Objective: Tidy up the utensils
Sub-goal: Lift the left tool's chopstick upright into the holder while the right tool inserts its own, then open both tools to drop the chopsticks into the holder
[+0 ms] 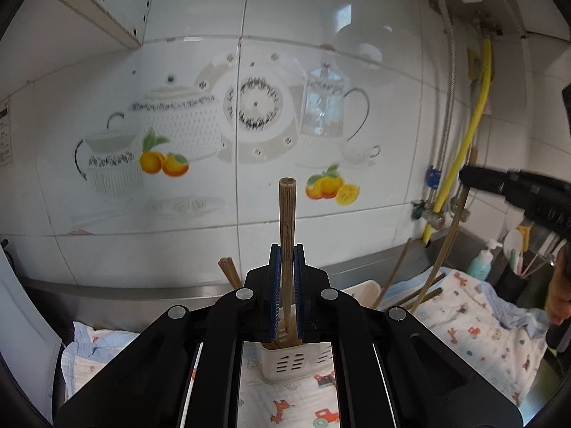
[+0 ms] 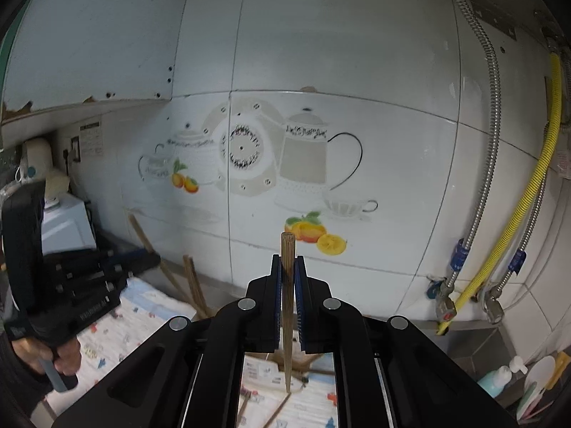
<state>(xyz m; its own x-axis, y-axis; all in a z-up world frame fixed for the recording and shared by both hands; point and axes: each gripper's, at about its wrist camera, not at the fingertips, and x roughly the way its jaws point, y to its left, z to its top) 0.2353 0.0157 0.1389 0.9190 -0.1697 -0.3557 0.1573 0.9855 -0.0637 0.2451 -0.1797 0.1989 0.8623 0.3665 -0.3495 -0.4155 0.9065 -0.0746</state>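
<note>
Looking like a home kitchen: white wall tiles (image 2: 321, 53) bearing a printed teapot mural (image 1: 249, 114), a steel counter edge (image 1: 142, 290), a yellow gas hose (image 2: 528, 214) and braided pipes (image 2: 489, 142) running down the wall, a soap bottle (image 1: 480, 262) standing beside the sink.

Dim, soft — tile (image 1: 332, 18) glare (fisheye-bent edges), slight blur.

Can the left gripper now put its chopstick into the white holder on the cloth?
Probably yes. The left gripper is shut on a chopstick right above the white holder, whose top looks open beside the chopsticks already inside.
</note>
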